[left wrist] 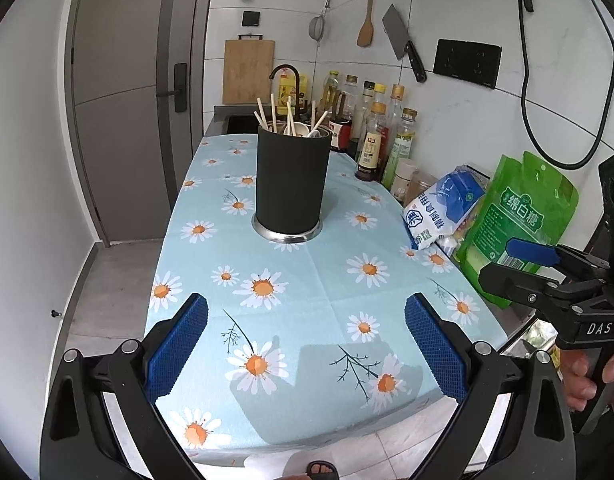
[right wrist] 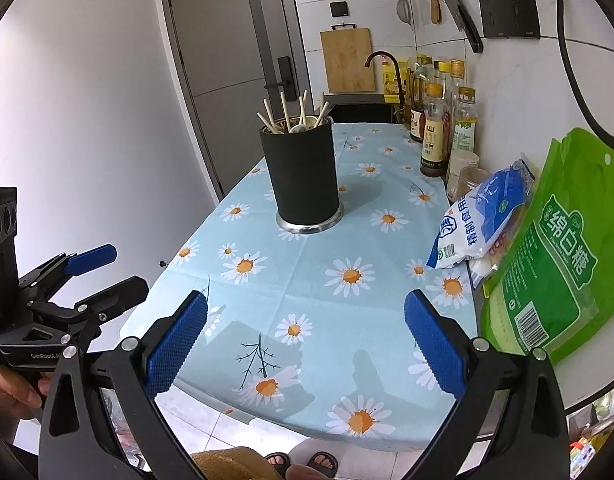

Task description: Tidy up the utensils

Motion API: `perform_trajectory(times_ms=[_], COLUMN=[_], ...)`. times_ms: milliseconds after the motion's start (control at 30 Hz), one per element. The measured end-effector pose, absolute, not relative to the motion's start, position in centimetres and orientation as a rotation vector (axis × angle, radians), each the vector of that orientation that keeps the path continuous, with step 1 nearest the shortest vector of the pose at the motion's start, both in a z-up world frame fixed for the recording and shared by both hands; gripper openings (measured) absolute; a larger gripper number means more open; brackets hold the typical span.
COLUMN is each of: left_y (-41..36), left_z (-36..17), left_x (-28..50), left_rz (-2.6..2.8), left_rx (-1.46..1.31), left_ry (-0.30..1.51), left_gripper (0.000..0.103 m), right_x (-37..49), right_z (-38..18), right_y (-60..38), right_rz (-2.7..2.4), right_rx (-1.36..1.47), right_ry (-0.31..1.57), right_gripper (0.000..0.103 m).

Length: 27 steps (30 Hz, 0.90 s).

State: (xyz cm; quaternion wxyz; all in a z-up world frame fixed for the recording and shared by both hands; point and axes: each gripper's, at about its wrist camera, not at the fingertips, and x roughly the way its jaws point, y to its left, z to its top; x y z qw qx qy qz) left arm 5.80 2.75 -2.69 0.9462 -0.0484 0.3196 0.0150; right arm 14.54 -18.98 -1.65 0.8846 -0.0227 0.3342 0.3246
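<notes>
A black cylindrical utensil holder (left wrist: 292, 182) with a steel base stands upright in the middle of the daisy-print tablecloth (left wrist: 307, 300). Several wooden chopsticks (left wrist: 263, 114) and a white spoon (left wrist: 307, 131) stick out of it. It also shows in the right wrist view (right wrist: 303, 176). My left gripper (left wrist: 306, 336) is open and empty, held above the near end of the counter. My right gripper (right wrist: 305, 334) is open and empty, also over the near end. The right gripper shows at the right edge of the left view (left wrist: 519, 264), the left gripper at the left of the right view (right wrist: 103, 272).
Oil and sauce bottles (left wrist: 377, 140) line the right wall. A blue-white salt bag (left wrist: 439, 208) and a green sugar bag (left wrist: 519, 220) lean there. A sink with faucet (left wrist: 285, 76) lies behind the holder. A cleaver (left wrist: 403, 42) and spatula (left wrist: 366, 20) hang on the wall.
</notes>
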Motion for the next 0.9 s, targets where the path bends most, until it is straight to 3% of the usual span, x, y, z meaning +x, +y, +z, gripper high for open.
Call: perform_trajectory(times_ms=[900], left_y=[2.6], left_z=[-2.9], left_x=[7.1], left_rz=[0.015], left_rx=[-0.112], left_ry=[0.679], left_gripper=[0.096], right_x=[15.3], right_z=[-2.2], right_y=[-19.2], right_rz=[0.675], right_rx=[-0.077], right_ry=[0.702], right_gripper=[0.098])
